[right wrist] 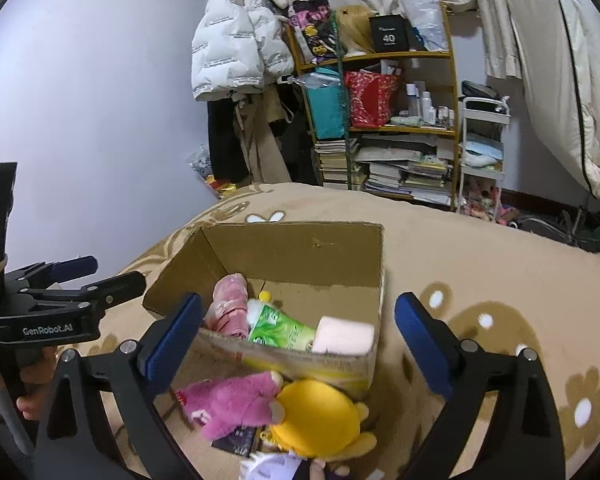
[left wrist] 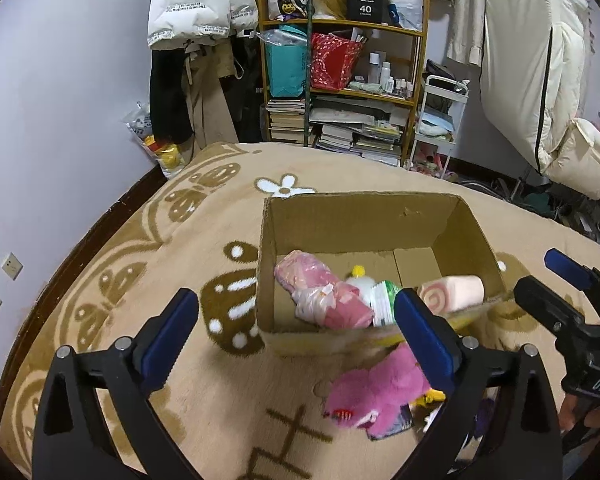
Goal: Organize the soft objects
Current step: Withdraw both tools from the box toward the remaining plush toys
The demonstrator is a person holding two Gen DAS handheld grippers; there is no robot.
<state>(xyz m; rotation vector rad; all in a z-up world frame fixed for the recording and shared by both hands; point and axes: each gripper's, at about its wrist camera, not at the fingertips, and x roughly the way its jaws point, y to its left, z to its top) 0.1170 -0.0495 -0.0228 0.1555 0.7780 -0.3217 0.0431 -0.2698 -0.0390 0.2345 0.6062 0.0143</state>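
Hard to see bits

The yellow plush toy (right wrist: 320,412) is blurry, and the picture's bottom edge cuts off the pile under it.

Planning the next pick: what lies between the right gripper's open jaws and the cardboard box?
A pink plush toy and a yellow plush toy, lying on the blanket against the cardboard box; the right wrist view shows it.

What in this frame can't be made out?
- Pile of plush toys in front of the cardboard box: the purple-and-white toy is cut off by the right wrist view's bottom edge.
- Pink plush: motion-blurred in the left wrist view, partly behind a finger.
- Dark flat item under the plush: mostly covered.
- Box floor near the front wall: hidden by that wall.
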